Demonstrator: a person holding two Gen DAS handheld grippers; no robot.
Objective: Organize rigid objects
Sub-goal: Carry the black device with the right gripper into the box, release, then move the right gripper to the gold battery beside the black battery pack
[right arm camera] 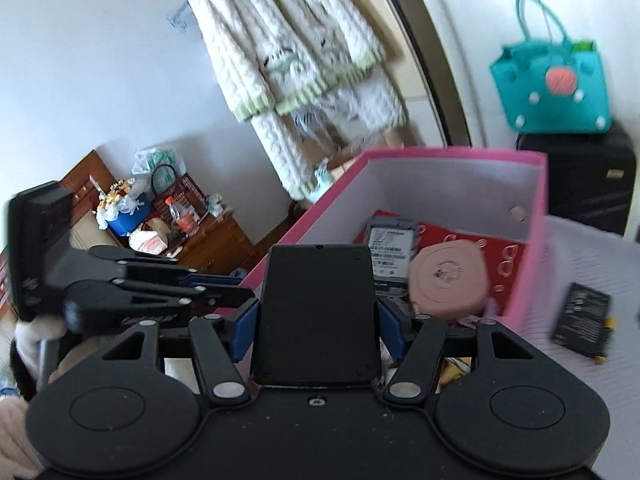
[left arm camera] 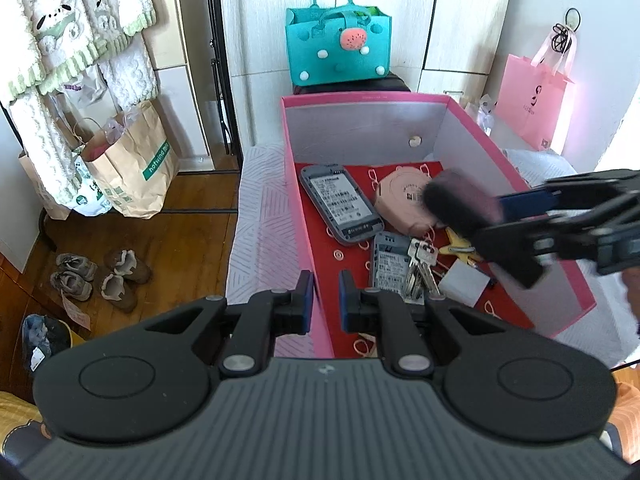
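The right gripper [right arm camera: 316, 320] has its jaws clamped on a flat black device [right arm camera: 316, 312], held over the near end of the pink box [left arm camera: 520, 188]. Inside the box lie a grey phone [left arm camera: 340, 204], a round pink case [left arm camera: 404, 200], a grey battery [left arm camera: 390, 264] and keys [left arm camera: 418, 272]. The left gripper [left arm camera: 325, 304] straddles the box's left wall, jaws slightly apart, not visibly gripping it. 1 black battery [right arm camera: 582, 320] lies on the white bed cover [right arm camera: 580, 264] beside the box.
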